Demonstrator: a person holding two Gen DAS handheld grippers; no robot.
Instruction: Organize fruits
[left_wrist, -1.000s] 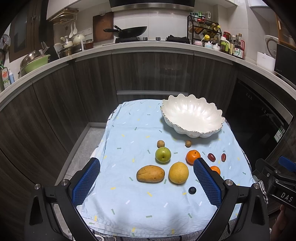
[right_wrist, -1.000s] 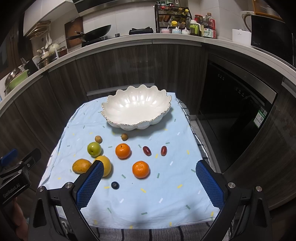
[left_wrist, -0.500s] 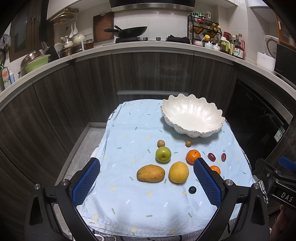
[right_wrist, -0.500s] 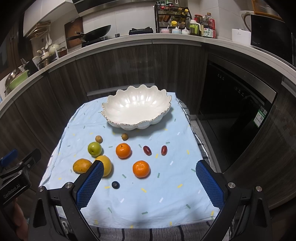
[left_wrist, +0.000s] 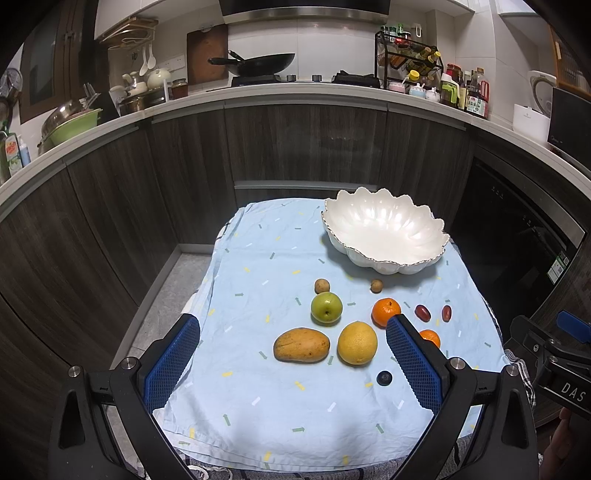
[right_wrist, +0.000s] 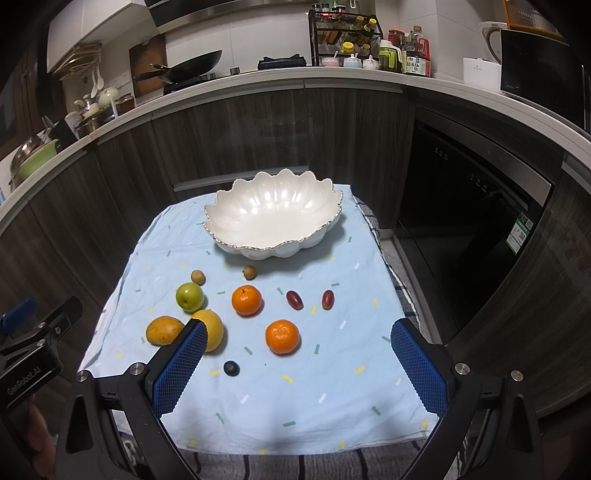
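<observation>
We are at the start: nothing picked, white scalloped ceramic bowl with a gold rim (right_wrist: 273, 218) sits empty at the far side of the pale blue confetti-print cloth (right_wrist: 295, 398) covering the counter. All fruit lies loose on the cloth in front of the bowl.

Our left gripper (left_wrist: 293, 363) hovers above the near edge with its jaws spread wide and holding nothing. Our right gripper (right_wrist: 299, 365) is the same, jaws wide apart and empty.

Fruit layout from the right wrist view:
- yellow-brown mango (right_wrist: 164, 329) nearest the left edge, just beside the round yellow citrus (right_wrist: 211, 328)
- green apple (right_wrist: 189, 295) behind them, small tan longan (right_wrist: 198, 277) just beyond it
- second tan longan (right_wrist: 249, 272) close under the bowl's rim
- far orange mandarin (right_wrist: 246, 300) and near orange mandarin (right_wrist: 282, 336) in the middle
- two dark red oval dates (right_wrist: 294, 299) to the right, apart from each other
- single dark blueberry (right_wrist: 231, 368) nearest us

Step in hand, as we judge it: approach and choose a first fruit. The near mandarin sits roughly between the right jaws' line, the mango and yellow citrus between the left's. Next move calls for lowering one gripper over a fruit, closing gently on the round sides so it doesn't roll, then carrying it over the scalloped rim into the bowl.
</observation>
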